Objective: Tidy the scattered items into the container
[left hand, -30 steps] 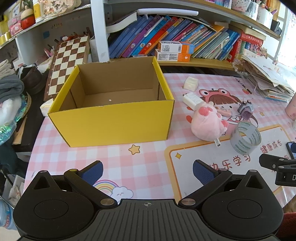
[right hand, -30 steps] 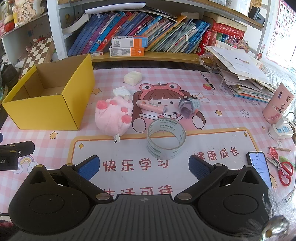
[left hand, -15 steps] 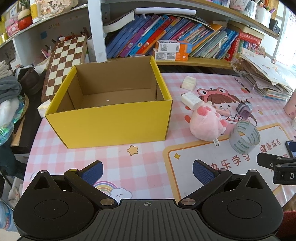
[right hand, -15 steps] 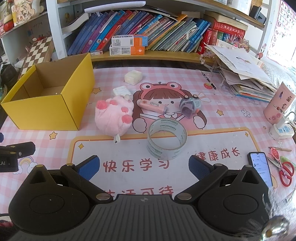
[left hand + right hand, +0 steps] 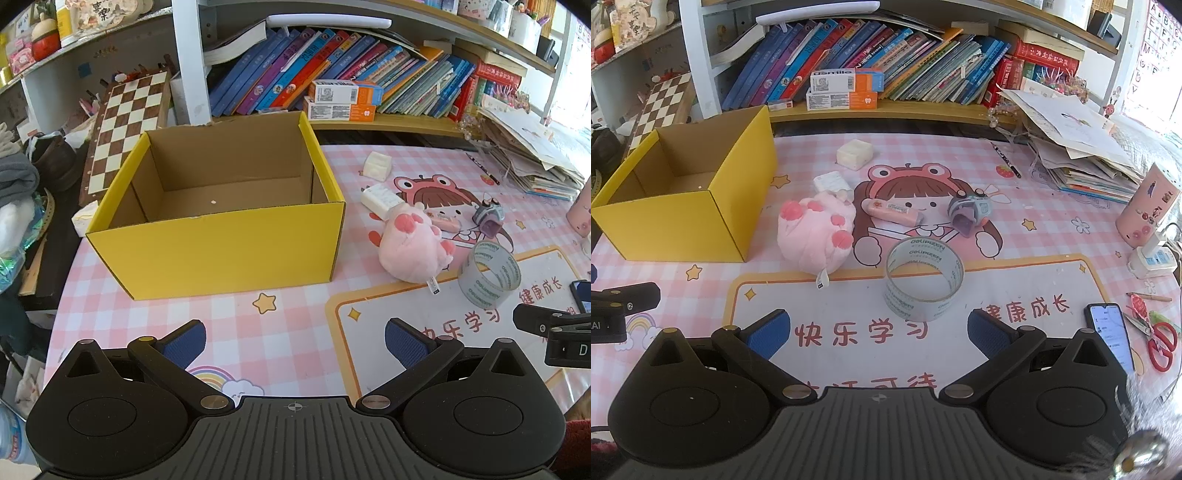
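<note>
Task barely started: yellow cardboard box (image 5: 221, 251) sits empty at the left of the counter (image 5: 280, 332). Everything waits outside to its right: pink plush toy (image 5: 814, 232), clear tape roll (image 5: 923, 282), pink correction tape (image 5: 892, 212), grey sharpener (image 5: 969, 212), two white packets (image 5: 855, 153). Left gripper (image 5: 295, 339) spread, holding nothing, near the box. Right gripper (image 5: 879, 330) spread, empty, facing the tape roll, likely first pick.

right gripper (image 5: 874, 334) spread wide above the mat, tape roll (image 5: 924, 283) just ahead
</note>
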Action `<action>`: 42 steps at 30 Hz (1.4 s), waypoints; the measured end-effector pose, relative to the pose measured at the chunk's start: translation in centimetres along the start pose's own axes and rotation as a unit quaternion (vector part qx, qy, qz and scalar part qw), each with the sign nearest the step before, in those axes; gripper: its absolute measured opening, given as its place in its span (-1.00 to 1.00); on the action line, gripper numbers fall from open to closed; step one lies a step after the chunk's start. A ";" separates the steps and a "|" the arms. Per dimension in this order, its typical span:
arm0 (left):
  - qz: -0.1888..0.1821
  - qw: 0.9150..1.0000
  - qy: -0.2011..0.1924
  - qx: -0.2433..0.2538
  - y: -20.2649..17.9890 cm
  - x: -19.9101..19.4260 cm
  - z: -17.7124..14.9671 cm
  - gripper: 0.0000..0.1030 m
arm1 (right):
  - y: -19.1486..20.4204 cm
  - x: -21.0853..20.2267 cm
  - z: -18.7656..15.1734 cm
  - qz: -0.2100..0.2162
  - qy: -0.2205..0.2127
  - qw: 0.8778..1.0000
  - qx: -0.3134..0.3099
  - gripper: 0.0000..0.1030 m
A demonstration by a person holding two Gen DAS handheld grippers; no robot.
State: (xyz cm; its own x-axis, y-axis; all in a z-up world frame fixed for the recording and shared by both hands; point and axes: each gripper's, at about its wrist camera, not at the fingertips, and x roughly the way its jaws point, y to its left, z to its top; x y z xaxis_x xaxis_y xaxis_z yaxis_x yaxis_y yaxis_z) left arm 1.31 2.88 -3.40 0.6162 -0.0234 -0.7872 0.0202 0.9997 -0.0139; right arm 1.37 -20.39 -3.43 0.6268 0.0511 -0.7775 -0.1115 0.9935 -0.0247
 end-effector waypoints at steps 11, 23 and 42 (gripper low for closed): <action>-0.003 1.000 -0.005 0.007 0.0 0.1 0.4 1.00 | 0.1 0.1 0.2 -0.003 -0.001 1.000 0.003 1.00; -0.009 1.000 -0.015 0.011 -0.1 0.0 0.6 1.00 | 0.2 0.3 0.5 -0.004 -0.001 1.000 0.006 1.00; -0.042 0.999 -0.028 0.011 0.1 -0.3 0.6 1.00 | 0.5 0.2 0.6 0.008 -0.003 1.000 -0.007 1.00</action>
State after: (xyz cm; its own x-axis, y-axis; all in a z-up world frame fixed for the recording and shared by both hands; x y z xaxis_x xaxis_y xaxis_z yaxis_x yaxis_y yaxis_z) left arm 1.64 2.98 -2.83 0.6548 -0.1090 -0.7479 0.0905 0.9937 -0.0656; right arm 1.89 -19.86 -3.21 0.6288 0.0668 -0.7747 -0.1318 0.9910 -0.0215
